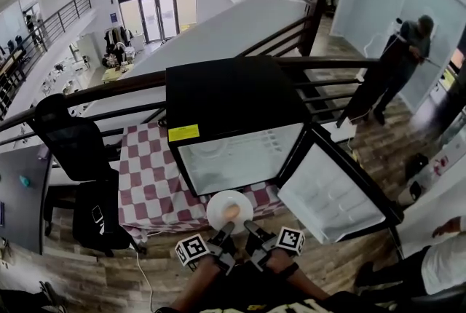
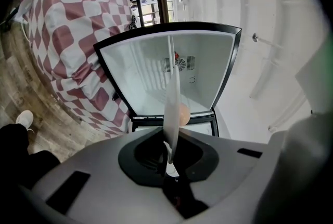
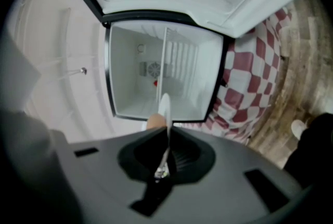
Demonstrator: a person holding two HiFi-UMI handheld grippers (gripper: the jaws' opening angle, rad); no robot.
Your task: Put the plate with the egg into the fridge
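Observation:
A white plate [image 1: 229, 210] with a brown egg [image 1: 230, 212] on it hangs in the air just in front of the open black mini fridge [image 1: 233, 122]. My left gripper [image 1: 223, 233] is shut on the plate's near rim from the left. Pinching the same rim from the right, my right gripper [image 1: 252, 230] is shut too. In the left gripper view the plate [image 2: 172, 108] shows edge-on with the egg [image 2: 183, 114] beside it and the white fridge cavity [image 2: 156, 72] beyond. The right gripper view shows the plate [image 3: 165, 113], the egg [image 3: 154, 122] and the cavity [image 3: 161, 69].
The fridge door [image 1: 331, 191] stands swung open to the right. The fridge rests on a table with a red-and-white checked cloth [image 1: 149, 180]. A black office chair [image 1: 69, 140] is at the left. A person [image 1: 397, 64] stands at the far right, beyond a dark railing [image 1: 320, 104].

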